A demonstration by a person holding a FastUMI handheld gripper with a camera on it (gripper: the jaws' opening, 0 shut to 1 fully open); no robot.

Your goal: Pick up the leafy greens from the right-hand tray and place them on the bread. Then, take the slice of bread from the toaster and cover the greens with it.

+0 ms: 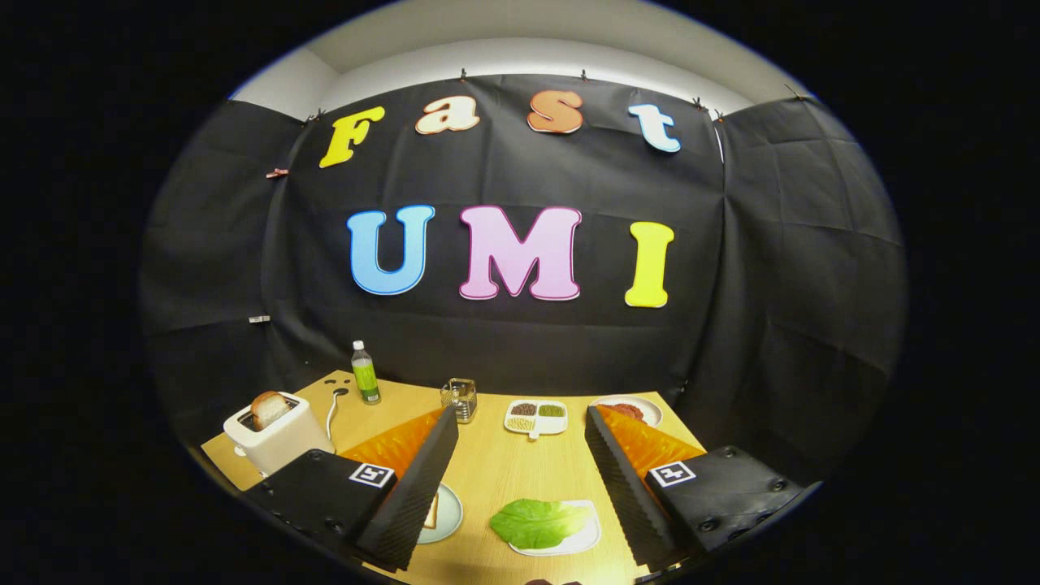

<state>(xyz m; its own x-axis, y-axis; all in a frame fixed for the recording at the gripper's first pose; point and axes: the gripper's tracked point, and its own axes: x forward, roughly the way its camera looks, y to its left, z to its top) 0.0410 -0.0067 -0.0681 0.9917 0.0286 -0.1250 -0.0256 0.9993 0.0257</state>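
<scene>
- Gripper view: your hand-held gripper (520,487) is released, its two fingers spread wide apart above the counter (496,467) with nothing between their pads.
- Each finger carries one square black-and-white marker tag, two in all; the patterns are too small to read.
- The leafy greens (536,522), one leaf, lie on a white tray (587,538) on the counter, seen between your fingers and nearer the right one.
- One round plate (448,513) sits just beside the left finger, which hides most of it; a slice of bread (431,512) shows on it as a thin edge.
- One white toaster (276,439) stands beyond the left finger, with one bread slice (268,409) sticking up from its slot; its cord runs along the counter behind it.
- Further back you have one bottle (365,372) with a green label, too small to read, and one small clear glass container (460,400).
- One white divided dish (536,418) holds grains or seeds in three compartments.
- One more plate (630,408), with something reddish on it, sits beyond the right finger.
</scene>
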